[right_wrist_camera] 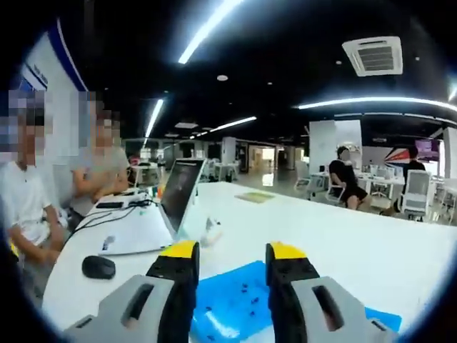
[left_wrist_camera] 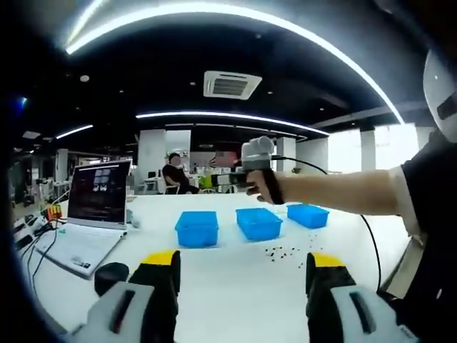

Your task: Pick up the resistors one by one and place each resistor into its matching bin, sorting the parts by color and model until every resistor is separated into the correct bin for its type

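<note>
In the left gripper view, the left hand-held gripper [left_wrist_camera: 243,268] hovers above the white bench [left_wrist_camera: 235,293] with its yellow-tipped jaws wide apart and empty. Ahead stand three shallow blue plastic bins: left [left_wrist_camera: 196,228], middle [left_wrist_camera: 258,223], right [left_wrist_camera: 308,215]. A scatter of tiny dark resistors [left_wrist_camera: 285,252] lies on the bench just before the middle bin. The right hand-held gripper [right_wrist_camera: 232,271], raised in a person's hand [left_wrist_camera: 258,187], has its jaws parted over a blue bin [right_wrist_camera: 232,304] holding small dark resistors [right_wrist_camera: 246,289]. An open silver laptop [left_wrist_camera: 89,214] and a black mouse [right_wrist_camera: 98,266] sit nearby.
</note>
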A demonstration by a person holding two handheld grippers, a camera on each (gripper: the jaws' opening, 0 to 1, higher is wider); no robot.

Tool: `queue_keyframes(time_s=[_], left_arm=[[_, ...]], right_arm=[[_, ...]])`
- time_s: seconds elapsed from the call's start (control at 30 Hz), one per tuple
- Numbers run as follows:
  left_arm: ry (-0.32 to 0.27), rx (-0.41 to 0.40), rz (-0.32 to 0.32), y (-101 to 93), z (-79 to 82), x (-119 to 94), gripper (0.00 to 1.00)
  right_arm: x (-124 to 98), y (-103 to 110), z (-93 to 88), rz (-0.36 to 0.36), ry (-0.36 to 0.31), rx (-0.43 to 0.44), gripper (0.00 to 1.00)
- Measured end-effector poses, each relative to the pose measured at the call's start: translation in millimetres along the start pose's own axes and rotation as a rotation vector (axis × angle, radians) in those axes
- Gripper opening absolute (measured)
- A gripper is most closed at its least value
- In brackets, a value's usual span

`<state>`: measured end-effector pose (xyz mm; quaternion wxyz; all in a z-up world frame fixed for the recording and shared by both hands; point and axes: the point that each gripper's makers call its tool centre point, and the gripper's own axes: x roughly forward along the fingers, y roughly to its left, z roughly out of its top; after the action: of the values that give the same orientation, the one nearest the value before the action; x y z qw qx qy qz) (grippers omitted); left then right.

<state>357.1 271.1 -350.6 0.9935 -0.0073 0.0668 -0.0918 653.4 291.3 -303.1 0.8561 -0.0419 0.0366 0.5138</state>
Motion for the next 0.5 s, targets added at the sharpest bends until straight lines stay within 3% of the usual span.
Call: queue_keyframes(time_s=[0.03, 0.13, 0.2, 0.3, 0.5], left_arm=[[0.003, 0.002, -0.003, -0.7, -0.5, 1, 0.72], [0.003, 0.000, -0.017, -3.0, -1.2, 6, 0.72], [0.004, -0.003, -0.023, -3.3, -2.2, 11, 0.72], [0.012, 0.000, -0.032, -4.3, -3.6, 18, 0.72], [0.028, 0.015, -0.065, -11.1, -3.9, 33, 0.72]], right_arm=[[-7, 6, -3.3, 0.045, 0.015, 0.003, 0.41], [-40, 5, -6.6, 0.057, 0.018, -0.011, 0.41], [-72, 5, -7.7, 0.073, 0.003, 0.019, 0.41], [-116, 6, -18.2, 0.093, 0.026, -0.007, 0.40], [-212, -5, -39.0, 0.038, 0.043, -0.003, 0.40]])
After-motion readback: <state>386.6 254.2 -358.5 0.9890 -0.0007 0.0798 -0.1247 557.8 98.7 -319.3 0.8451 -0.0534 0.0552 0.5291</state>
